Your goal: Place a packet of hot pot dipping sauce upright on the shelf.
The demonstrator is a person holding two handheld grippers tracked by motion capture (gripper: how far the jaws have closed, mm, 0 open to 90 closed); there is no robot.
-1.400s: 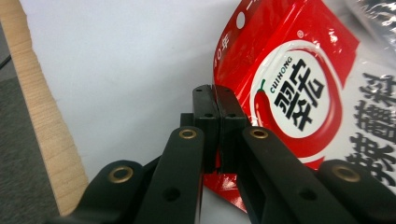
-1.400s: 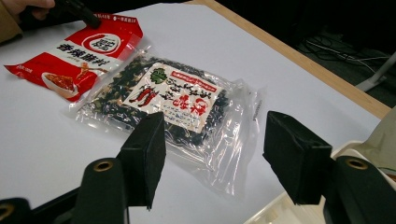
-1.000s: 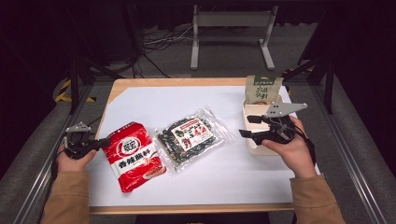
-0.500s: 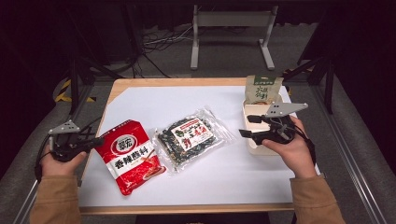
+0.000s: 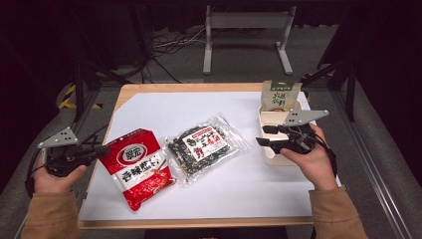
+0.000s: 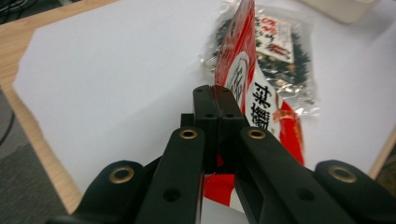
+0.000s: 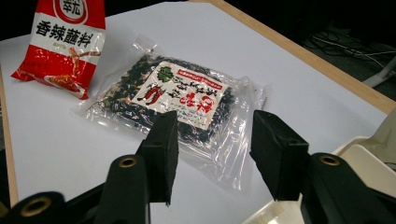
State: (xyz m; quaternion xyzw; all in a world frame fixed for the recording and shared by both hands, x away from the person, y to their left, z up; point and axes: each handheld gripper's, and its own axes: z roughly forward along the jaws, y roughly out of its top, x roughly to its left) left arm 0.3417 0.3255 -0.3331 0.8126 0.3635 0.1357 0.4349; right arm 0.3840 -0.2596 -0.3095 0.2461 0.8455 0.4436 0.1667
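Observation:
A red seasoning packet [image 5: 137, 167] lies at the left of the white sheet, its left edge raised. My left gripper [image 5: 102, 149] is shut on that edge; in the left gripper view the jaws [image 6: 215, 93] pinch the red packet [image 6: 243, 70], which stands on edge. A clear packet of dark dried spices [image 5: 204, 147] lies flat mid-table. My right gripper [image 5: 262, 135] hovers at the left rim of a white box [image 5: 276, 117], open. Its jaws have just been closing, with nothing between them [image 7: 210, 140]; the clear packet [image 7: 177, 100] lies beyond them.
A green-and-white pouch [image 5: 280, 94] stands in the far end of the white box. The white sheet [image 5: 199, 109] covers a wooden table. A metal stand [image 5: 246, 35] and cables lie on the floor behind.
My left hand rose and drew left, tilting the red packet up by its left edge. The right gripper's jaws narrowed; that hand stayed put.

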